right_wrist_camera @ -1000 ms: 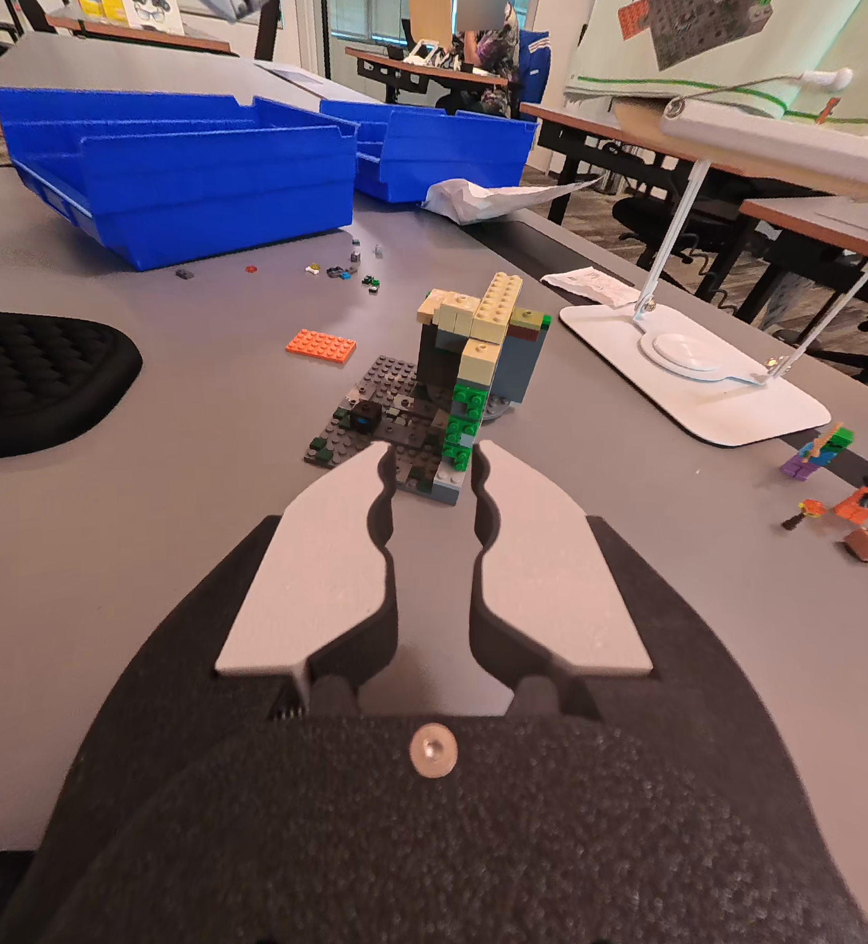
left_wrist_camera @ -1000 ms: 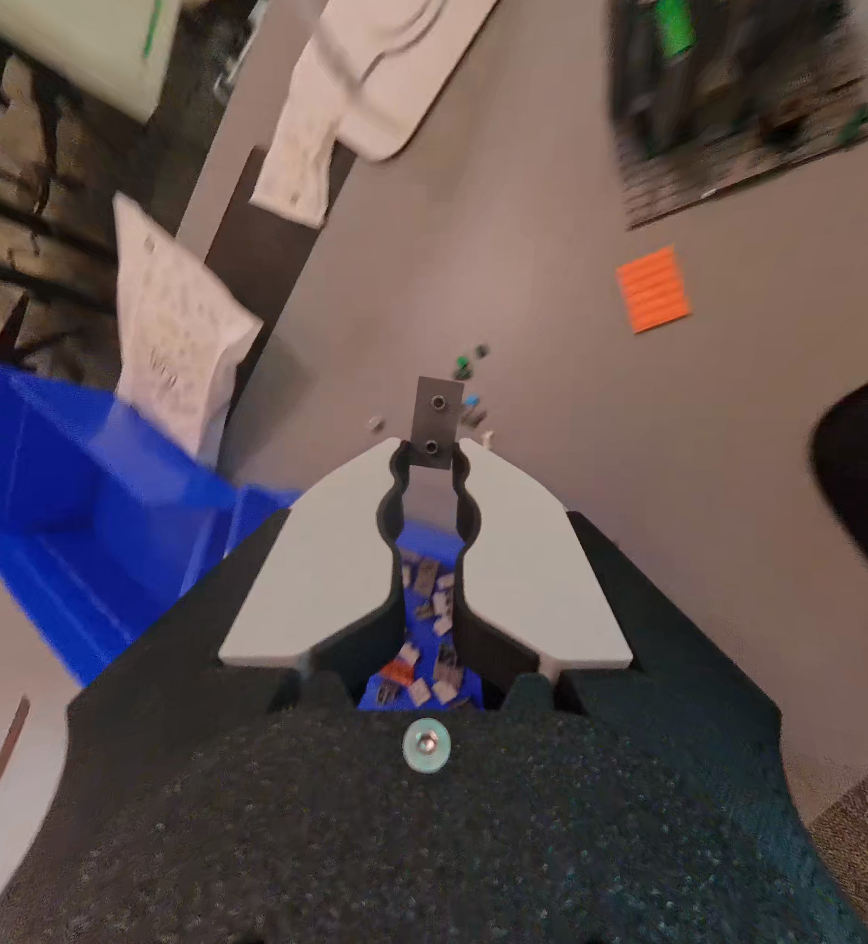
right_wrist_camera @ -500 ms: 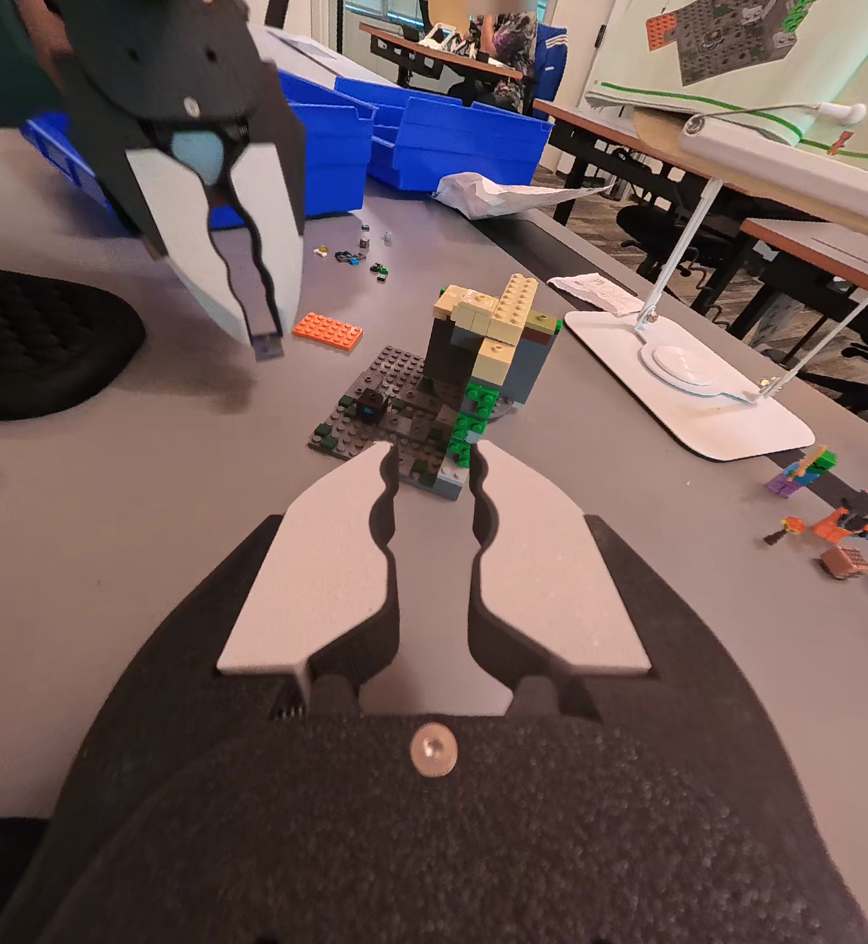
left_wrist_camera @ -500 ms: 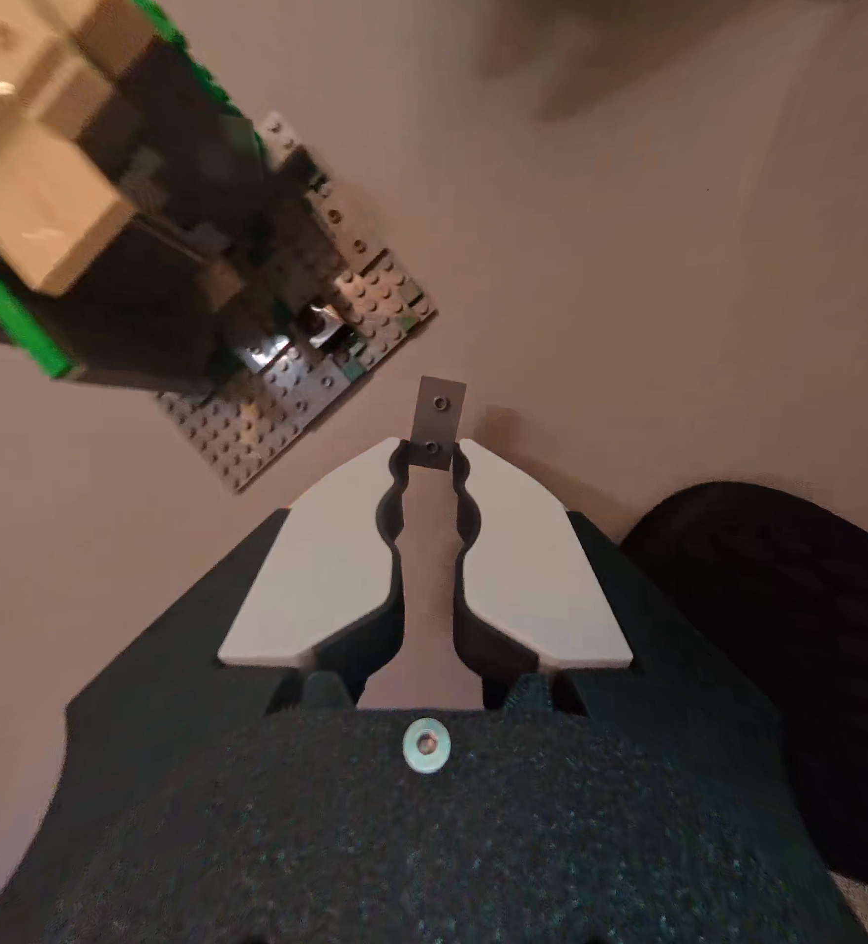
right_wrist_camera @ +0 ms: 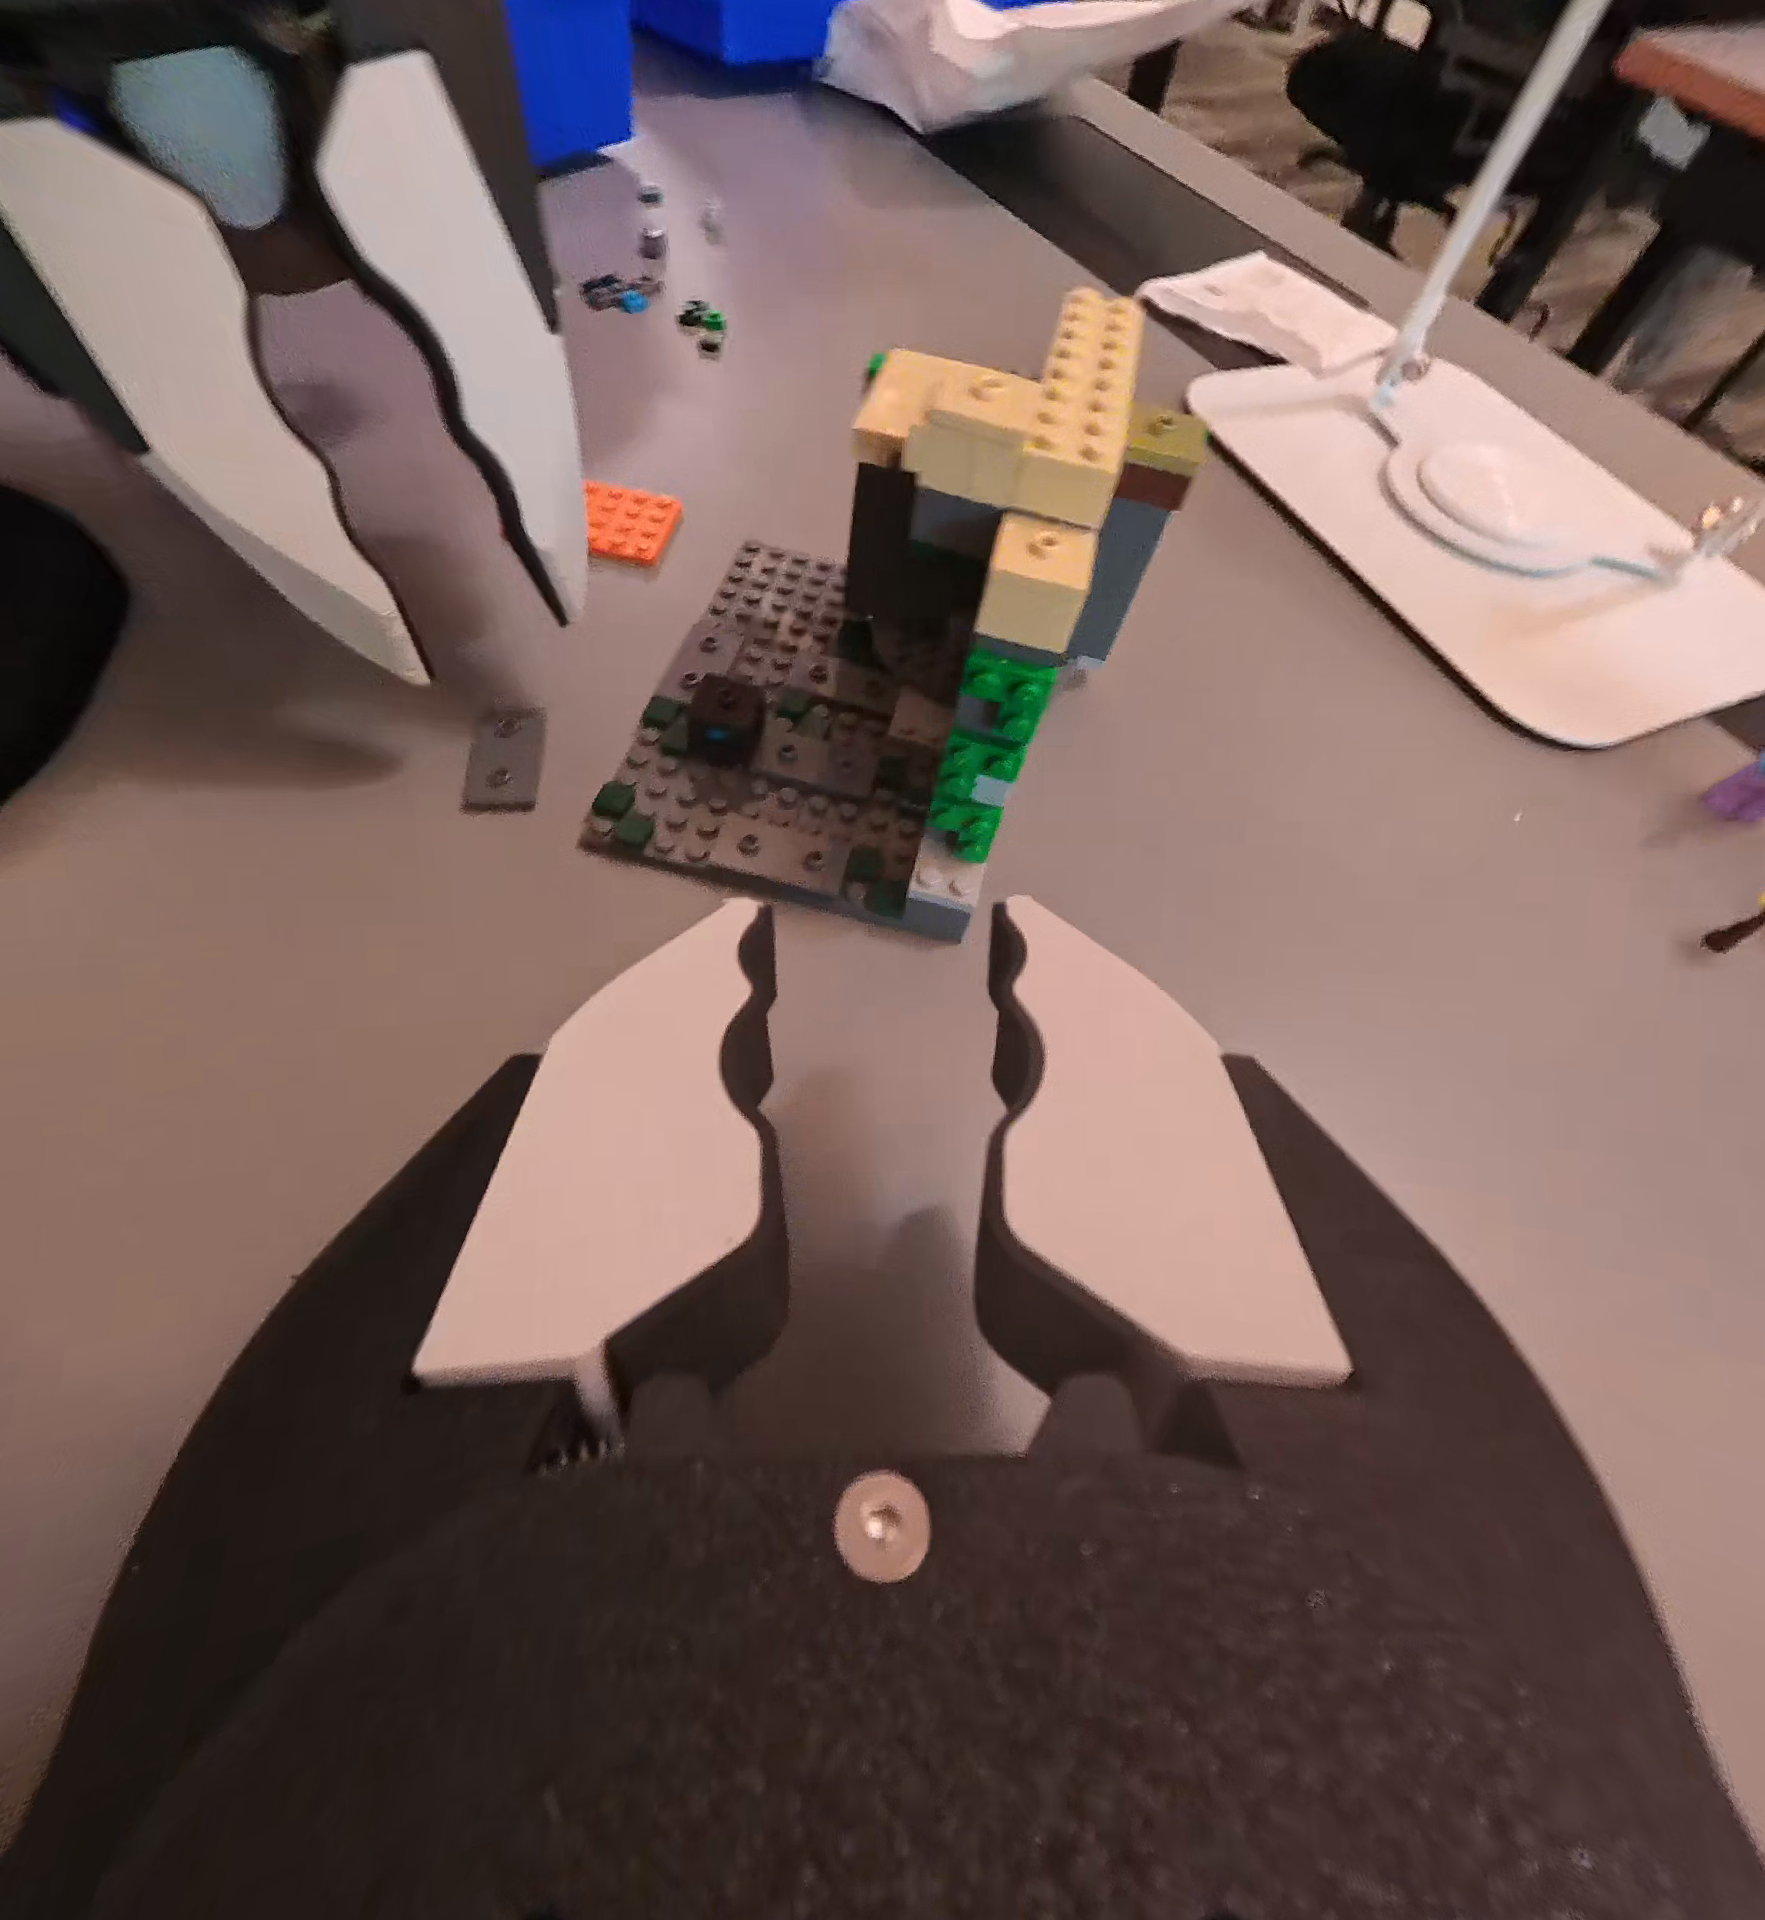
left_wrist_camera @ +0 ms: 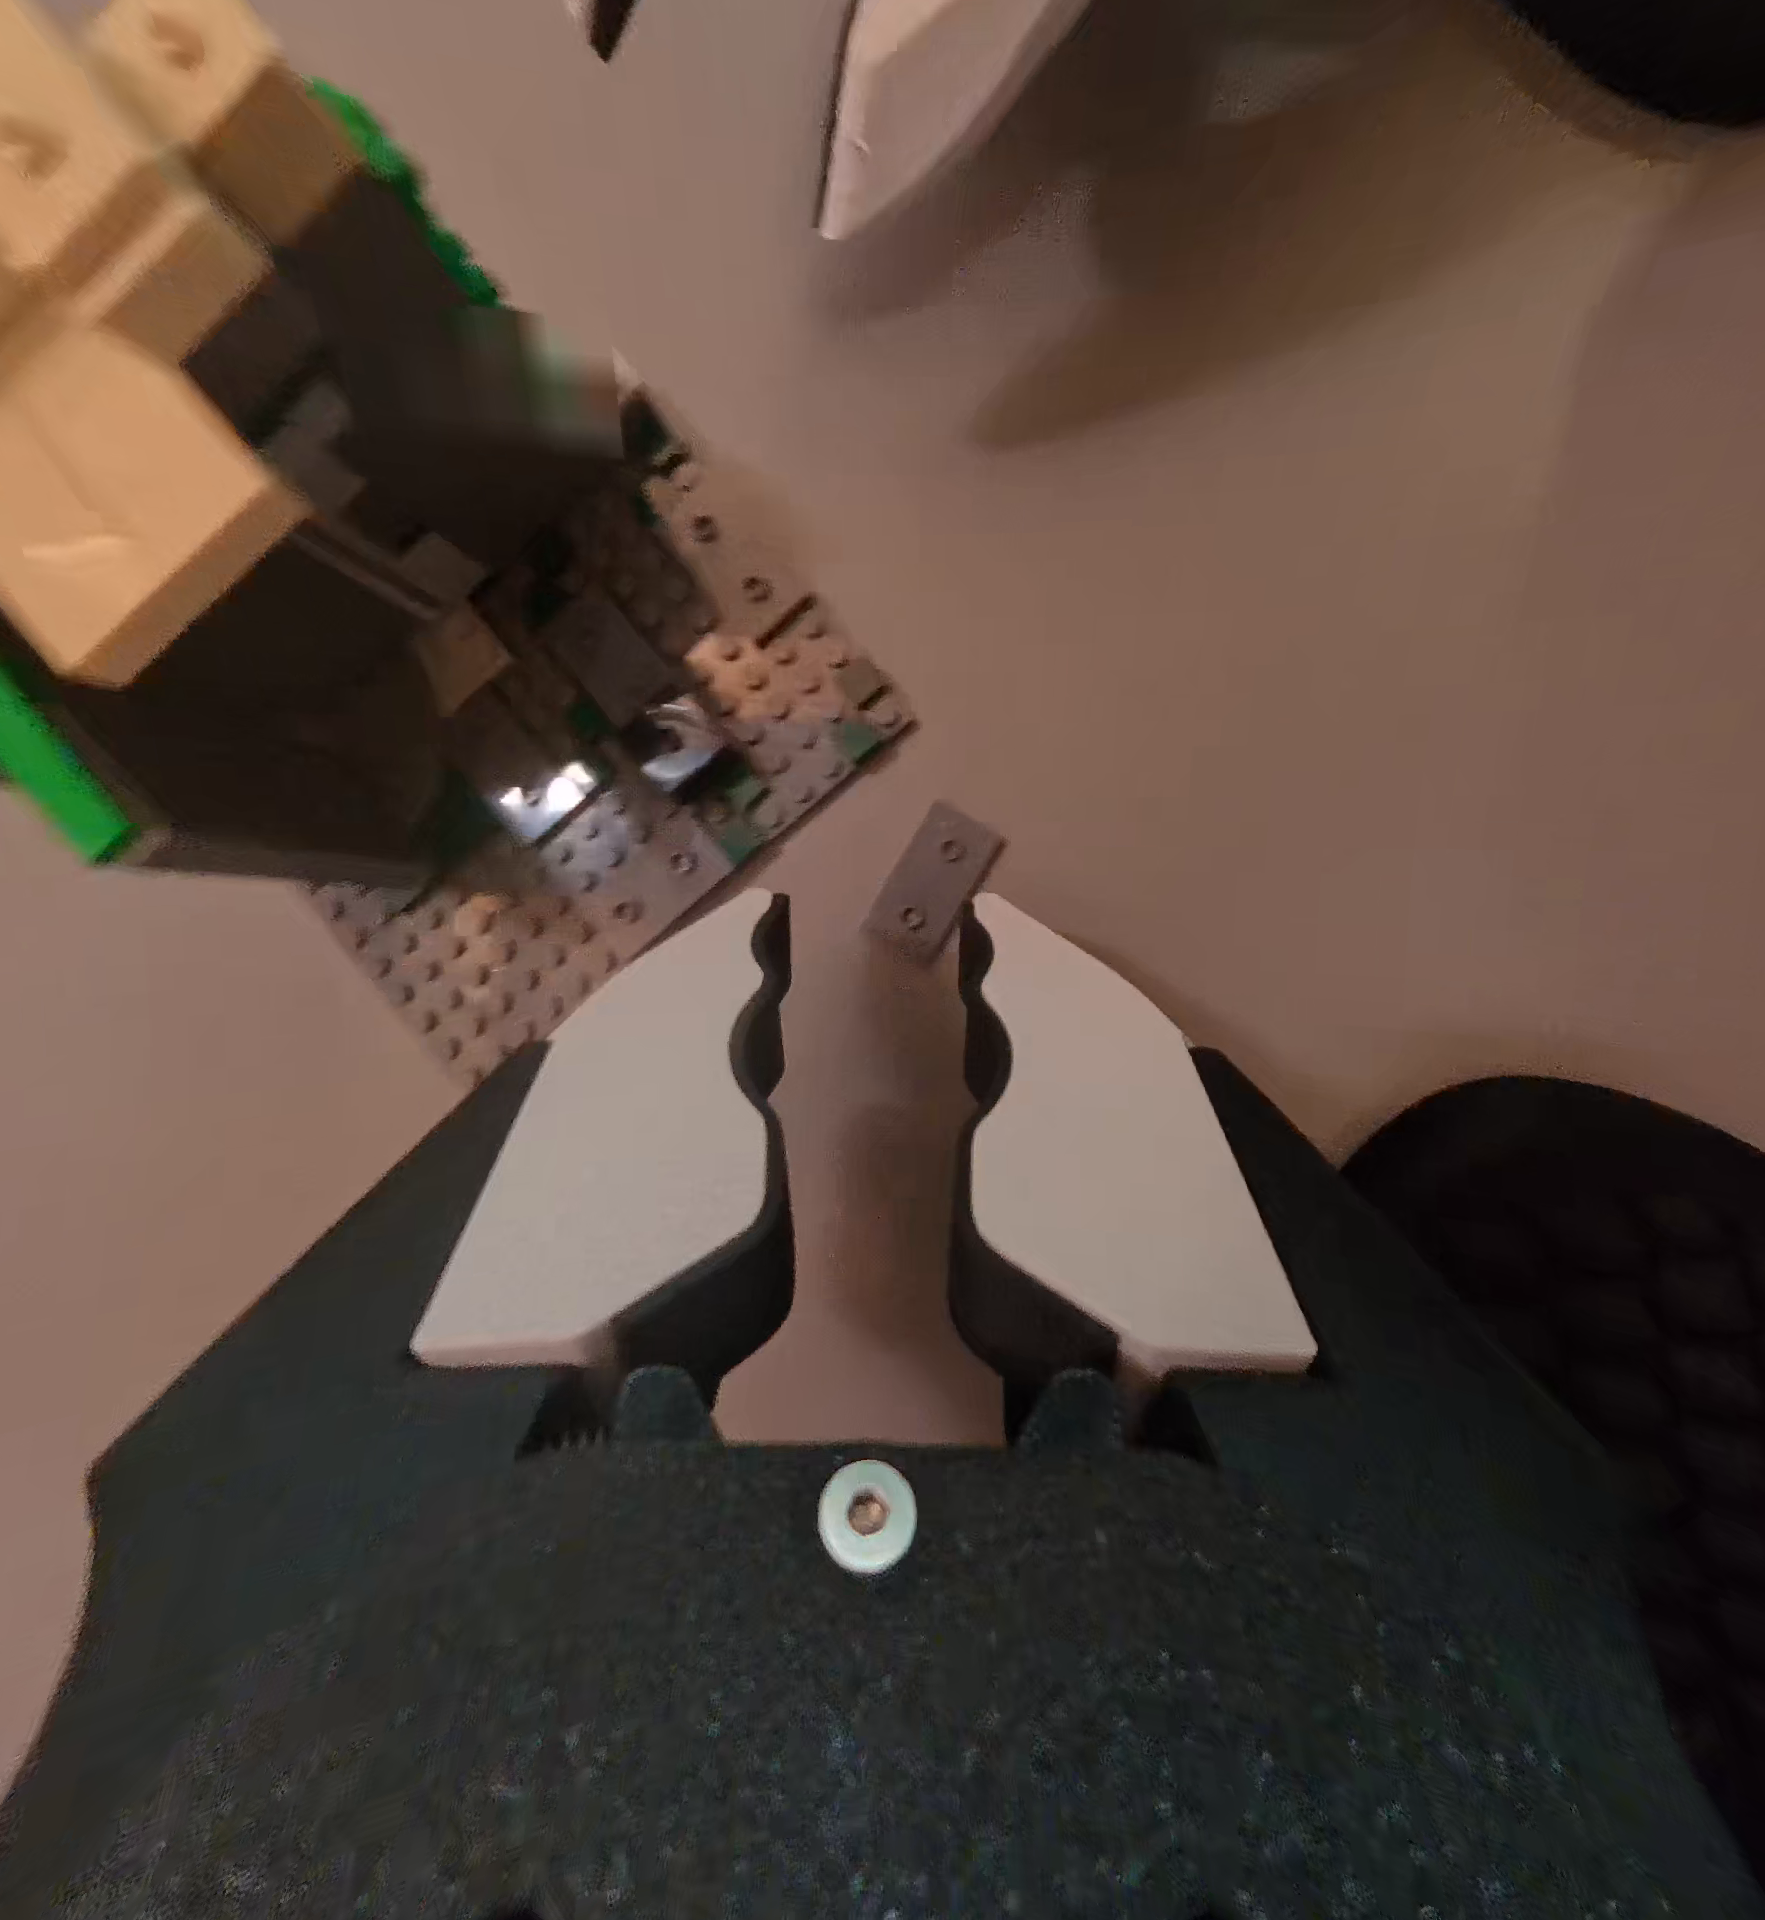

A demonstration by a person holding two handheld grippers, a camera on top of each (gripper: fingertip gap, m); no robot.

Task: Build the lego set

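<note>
Your left gripper [left_wrist_camera: 873,909] jaws now stand apart; grey plate [right_wrist_camera: 504,760] dropped flat on desk [right_wrist_camera: 234,987], left of model [right_wrist_camera: 857,727]. Right gripper [right_wrist_camera: 878,920] jaws wide, empty. Plate still unplaced.

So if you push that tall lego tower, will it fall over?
Probably it tips: the lego tower looks top-heavy, its tan bricks overhanging. Its wide baseplate may help. It could slide on the smooth table.

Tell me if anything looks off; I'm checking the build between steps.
The small grey plate lies loose on the table beside the baseplate, not attached. The left tongs hang open above it, holding nothing.
</note>
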